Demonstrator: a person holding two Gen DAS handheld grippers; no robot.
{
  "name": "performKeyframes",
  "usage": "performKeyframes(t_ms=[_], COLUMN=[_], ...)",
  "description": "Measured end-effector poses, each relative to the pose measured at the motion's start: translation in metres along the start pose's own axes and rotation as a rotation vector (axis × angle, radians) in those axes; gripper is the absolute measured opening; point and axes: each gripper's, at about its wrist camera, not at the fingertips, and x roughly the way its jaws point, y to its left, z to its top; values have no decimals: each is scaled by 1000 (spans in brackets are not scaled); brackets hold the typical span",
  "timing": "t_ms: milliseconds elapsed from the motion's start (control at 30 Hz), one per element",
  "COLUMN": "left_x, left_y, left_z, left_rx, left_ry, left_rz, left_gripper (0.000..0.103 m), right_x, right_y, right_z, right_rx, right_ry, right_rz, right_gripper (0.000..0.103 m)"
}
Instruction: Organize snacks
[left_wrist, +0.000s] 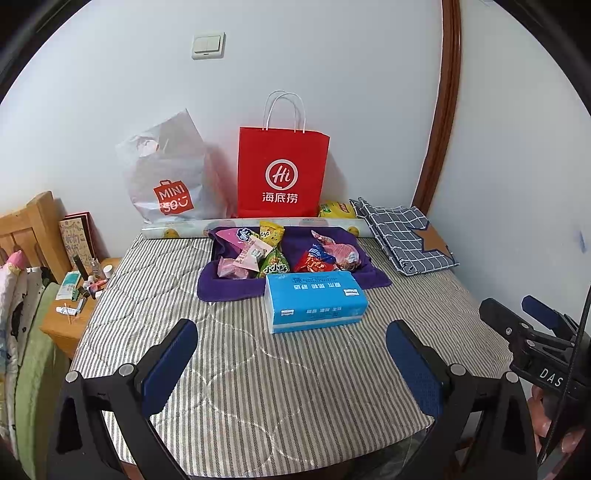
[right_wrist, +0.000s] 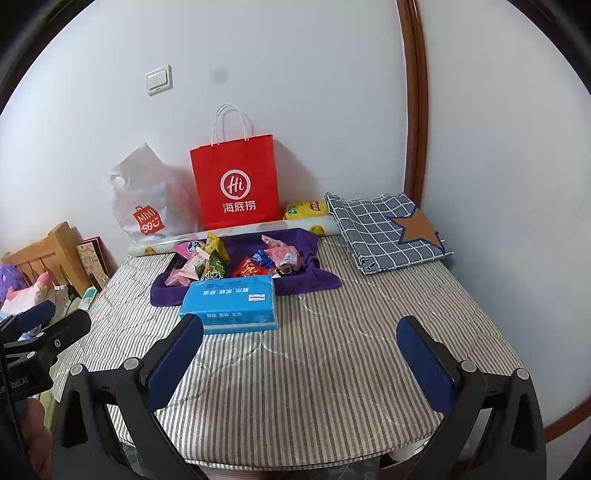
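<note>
Left wrist view, tongs: left tongs (left_wrist: 291, 365) spread wide and empty above the striped worktop (left_wrist: 258, 387); right tongs (right_wrist: 301, 363) likewise released, holding nothing.

Tissue pack: blue tissue pack (left_wrist: 314, 302) lies between both tongs and the snacks, touching the tray's front edge; a low, straight reach would likely shove it into the pile.

Snacks: snack packets (left_wrist: 284, 251) heaped loosely in the purple tray (left_wrist: 225, 288), overlapping; crinkly wrappers could slip, or two could lift together.

Tray: soft cloth walls may drag along with a pull.

Bags: red paper bag (left_wrist: 282, 173) and white plastic bag (left_wrist: 166, 177) stand against the wall behind; an overreach could topple them.
</note>
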Motion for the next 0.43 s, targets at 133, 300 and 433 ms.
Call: performKeyframes(t_ms=[133, 300, 433], left_x=[1, 1, 5], left_y=[0, 0, 3], left_z=[0, -1, -1], left_rx=[0, -4, -5], left_ry=[1, 2, -9], left_rz=[1, 1, 3], left_gripper=[103, 103, 103], right_x=[0, 3, 4], right_y=[1, 2, 5], right_z=[0, 0, -1], right_rx=[0, -2, -4], right_ry=[-1, 3, 2], right_rz=[2, 7, 12], right_gripper=[103, 103, 103])
